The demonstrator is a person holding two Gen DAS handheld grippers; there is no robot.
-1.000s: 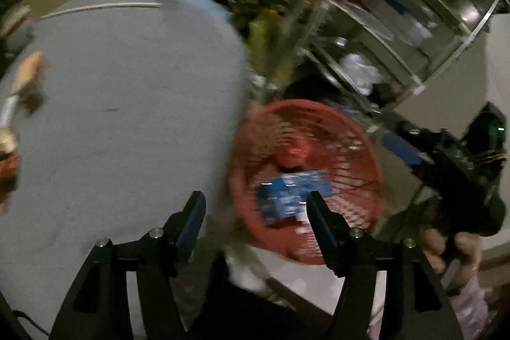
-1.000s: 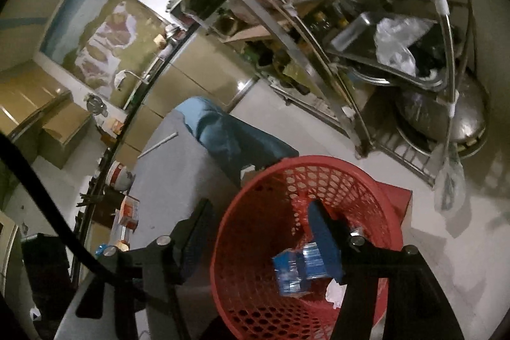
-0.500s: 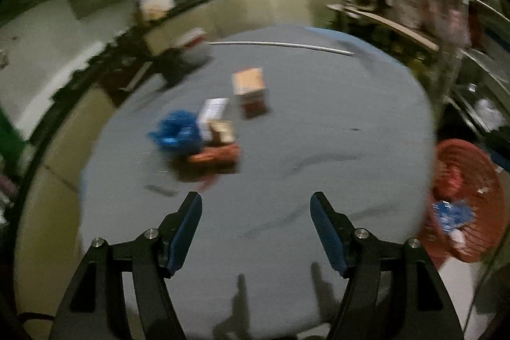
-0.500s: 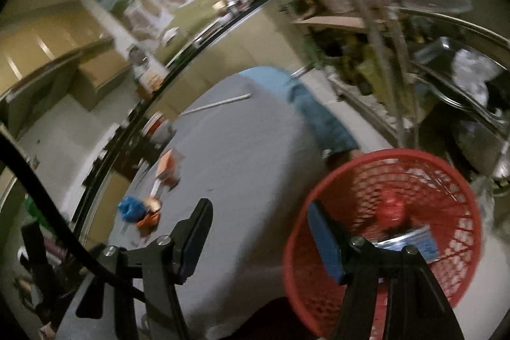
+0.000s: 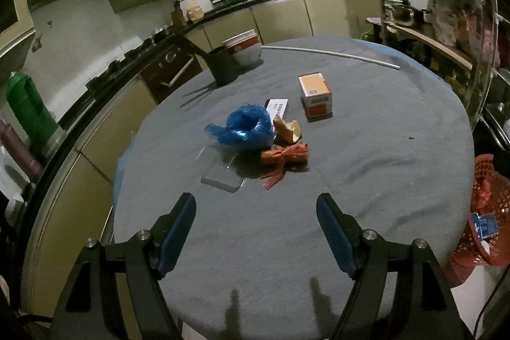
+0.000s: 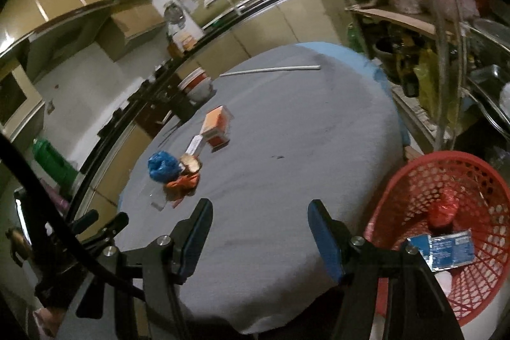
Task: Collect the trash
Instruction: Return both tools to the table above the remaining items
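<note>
The left tongs (image 5: 256,220) hang over the near part of the grey-covered worktop (image 5: 382,123) with their jaws opening and nothing between them. The right tongs (image 6: 257,223) stand at a middling width, also empty, over the worktop's near edge.

The trash lies in a small cluster toward the middle of the worktop, ahead of the left tongs and well apart from them; from the right wrist view it sits ahead and to the left. Nearest the left tongs is a flat clear plastic piece (image 5: 221,177), hard to make out against the cloth. Just beyond it lies an orange wrapper (image 5: 284,154), crumpled and knotted, its long axis running across the view with frayed ends trailing toward the tongs. Beside it, to the left, is a crumpled blue plastic bag (image 5: 245,129) (a rounded heap with no clear direction). A bitten bread-like scrap (image 5: 287,130) touches the bag's right side. Behind them a flat white packet (image 5: 277,107) lies with its long axis pointing away, and an orange-and-white box (image 5: 315,96) stands upright further back, its long side also running away from the tongs.

A red mesh basket (image 6: 478,180) stands off the worktop's right edge, beside the right tongs, with a blue packet (image 6: 446,249) and a red wad (image 6: 443,211) inside.
</note>
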